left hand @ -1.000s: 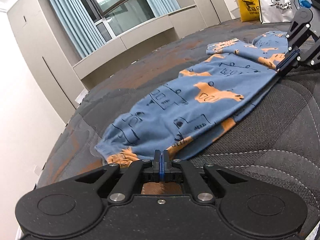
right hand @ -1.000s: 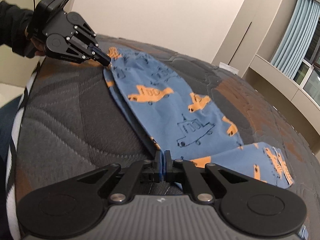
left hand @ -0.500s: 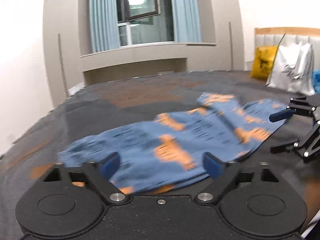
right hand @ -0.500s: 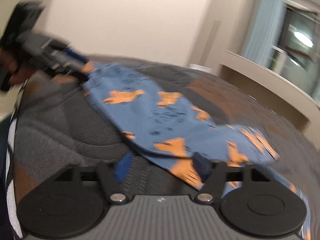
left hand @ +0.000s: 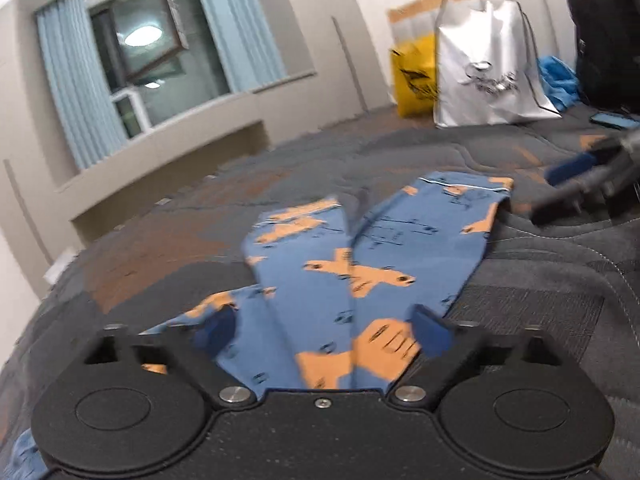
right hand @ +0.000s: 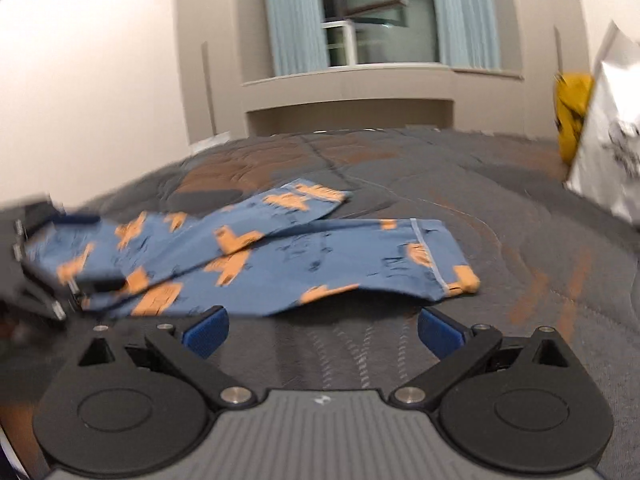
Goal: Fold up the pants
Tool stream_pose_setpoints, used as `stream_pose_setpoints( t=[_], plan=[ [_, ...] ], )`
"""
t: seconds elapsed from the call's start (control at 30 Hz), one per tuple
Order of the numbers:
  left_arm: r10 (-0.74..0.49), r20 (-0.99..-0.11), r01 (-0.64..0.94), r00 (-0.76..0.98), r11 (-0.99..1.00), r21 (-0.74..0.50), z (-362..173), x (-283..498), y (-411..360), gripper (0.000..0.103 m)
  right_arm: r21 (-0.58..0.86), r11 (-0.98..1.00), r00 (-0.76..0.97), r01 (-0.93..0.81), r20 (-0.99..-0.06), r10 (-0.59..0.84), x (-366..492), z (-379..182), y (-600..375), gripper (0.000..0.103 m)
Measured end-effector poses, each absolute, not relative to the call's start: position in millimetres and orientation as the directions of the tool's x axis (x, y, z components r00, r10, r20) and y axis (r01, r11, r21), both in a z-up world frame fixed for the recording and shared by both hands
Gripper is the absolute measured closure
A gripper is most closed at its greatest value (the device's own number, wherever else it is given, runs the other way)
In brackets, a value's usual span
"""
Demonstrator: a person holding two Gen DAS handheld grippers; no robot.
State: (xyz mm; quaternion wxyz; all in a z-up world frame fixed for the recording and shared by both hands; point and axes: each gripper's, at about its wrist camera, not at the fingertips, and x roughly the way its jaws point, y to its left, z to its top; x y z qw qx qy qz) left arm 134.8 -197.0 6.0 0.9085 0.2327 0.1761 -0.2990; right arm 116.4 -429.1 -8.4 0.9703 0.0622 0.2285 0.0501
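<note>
Blue pants with orange prints [left hand: 340,276] lie flat on the dark bed, legs pointing away from my left gripper. My left gripper [left hand: 324,328] is open just over the near end of the pants, a blue pad on each side of the cloth. My right gripper [right hand: 320,330] is open and empty over the bed cover, just short of the pants [right hand: 304,260]. The right gripper shows blurred at the right edge of the left wrist view [left hand: 588,184]. The left gripper shows blurred at the left edge of the right wrist view [right hand: 60,272].
The quilted grey and orange bed cover [left hand: 540,292] spreads all around. A silver bag [left hand: 488,76], a yellow bag [left hand: 414,80], a black backpack [left hand: 608,32] and a phone [left hand: 612,120] stand at the headboard. A window with curtains [right hand: 380,16] is beyond the bed.
Both grippers were shut on the pants a second ago; both have opened and let go. The pants now lie flat, and both grippers have swung to new viewpoints.
</note>
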Motion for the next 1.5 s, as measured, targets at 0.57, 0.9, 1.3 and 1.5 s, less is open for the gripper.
stream_pose_setpoints(
  t=[0.57,0.9,1.3,1.5],
  plan=[
    [-0.419,-0.58,0.671,0.698,0.667,0.325,-14.3,176.9,-229.9,0.089,0.409,0.907,0.792,-0.096,-0.521,0.319,355.2,6.5,-468.1,0.037],
    [-0.444,-0.58,0.672,0.683,0.693,0.261,-10.8,185.0,-223.1,0.103,0.446,0.895,0.767,0.003,-0.576,0.284,415.5,-16.1,-461.9,0.095],
    [-0.55,-0.47,0.696,0.691,0.683,0.224,34.1,156.8,-218.4,0.103,0.324,0.946,0.913,-0.025,-0.379,0.154,280.9,67.4,-499.1,0.097],
    [-0.55,-0.554,0.751,0.626,0.616,0.237,0.5,145.2,-240.5,0.103,0.312,0.946,0.871,0.093,-0.485,0.075,211.8,23.0,-530.0,0.096]
  ],
)
